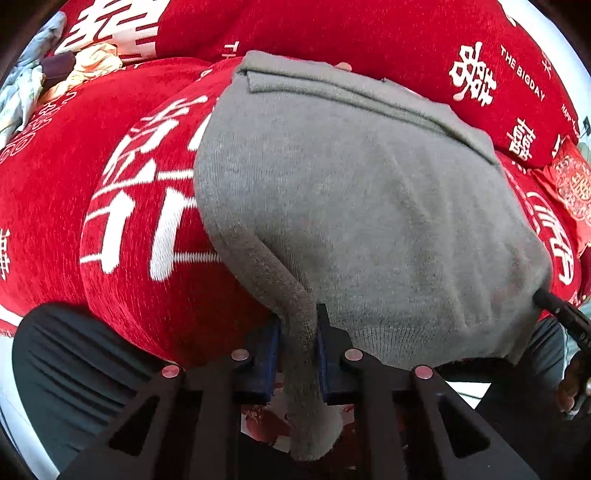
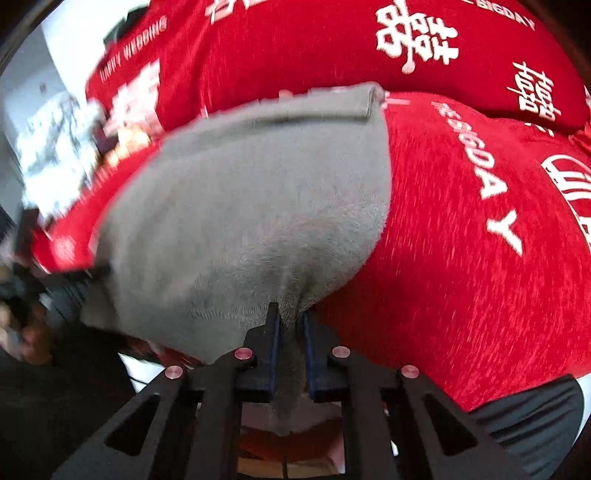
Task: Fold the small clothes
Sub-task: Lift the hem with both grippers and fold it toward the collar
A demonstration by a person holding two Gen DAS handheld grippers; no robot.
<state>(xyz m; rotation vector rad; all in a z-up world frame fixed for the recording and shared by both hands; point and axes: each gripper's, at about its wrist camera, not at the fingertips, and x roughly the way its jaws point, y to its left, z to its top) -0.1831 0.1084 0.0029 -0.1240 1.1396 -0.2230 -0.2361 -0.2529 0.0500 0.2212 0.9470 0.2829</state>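
Both grippers, left (image 1: pixel 298 325) and right (image 2: pixel 291 321), are clamped on the gray sweater's (image 1: pixel 362 206) near edge, bottom center, over the red blanket (image 1: pixel 140 295).

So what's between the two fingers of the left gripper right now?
A bunched edge of the grey garment; the left gripper pinches it over the red blanket. The left wrist view shows it.

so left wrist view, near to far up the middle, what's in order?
left gripper clamped on the hem → grey knit garment → its folded far edge → red cushion with white characters
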